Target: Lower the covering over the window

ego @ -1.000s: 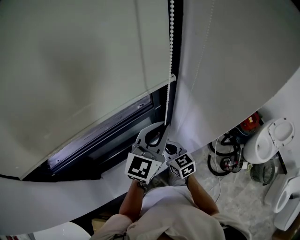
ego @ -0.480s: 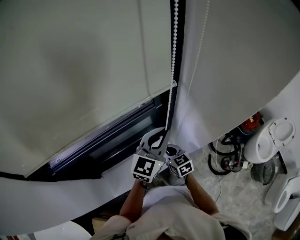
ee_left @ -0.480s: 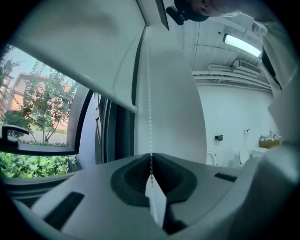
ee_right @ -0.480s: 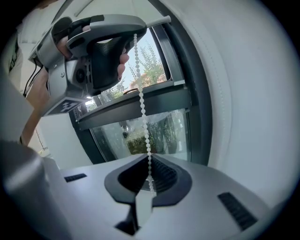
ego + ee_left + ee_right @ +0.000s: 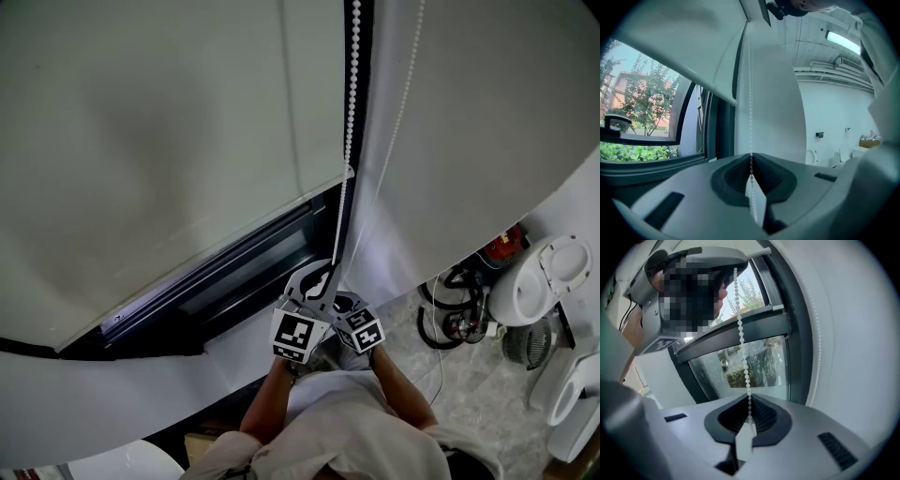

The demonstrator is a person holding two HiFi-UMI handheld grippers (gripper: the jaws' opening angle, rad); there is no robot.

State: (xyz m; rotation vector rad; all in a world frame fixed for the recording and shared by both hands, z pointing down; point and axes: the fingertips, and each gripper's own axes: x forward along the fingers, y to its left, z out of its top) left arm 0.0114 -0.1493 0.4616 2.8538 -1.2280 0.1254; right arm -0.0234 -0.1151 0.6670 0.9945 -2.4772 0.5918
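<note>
A white roller blind (image 5: 159,141) covers most of the window, and dark glass (image 5: 234,281) shows below its slanted lower edge. A white bead chain (image 5: 349,122) hangs down the dark frame to my grippers. My left gripper (image 5: 328,269) is shut on the chain, which runs straight into its closed jaws (image 5: 751,161). Just below and to the right, my right gripper (image 5: 343,302) is also shut on the bead chain (image 5: 742,348), its jaws (image 5: 750,420) meeting around it. The right gripper view shows the left gripper (image 5: 693,268) higher up the same chain.
A second white blind (image 5: 469,141) with a thin cord (image 5: 403,84) hangs at the right. On the floor at the right lie black cables (image 5: 450,314), a red item (image 5: 502,246) and white appliances (image 5: 539,281). The pale sill (image 5: 141,394) runs below the window.
Both grippers have shifted slightly down and right with the chain in their jaws. The blind's lower edge sits a little lower in the head view.
</note>
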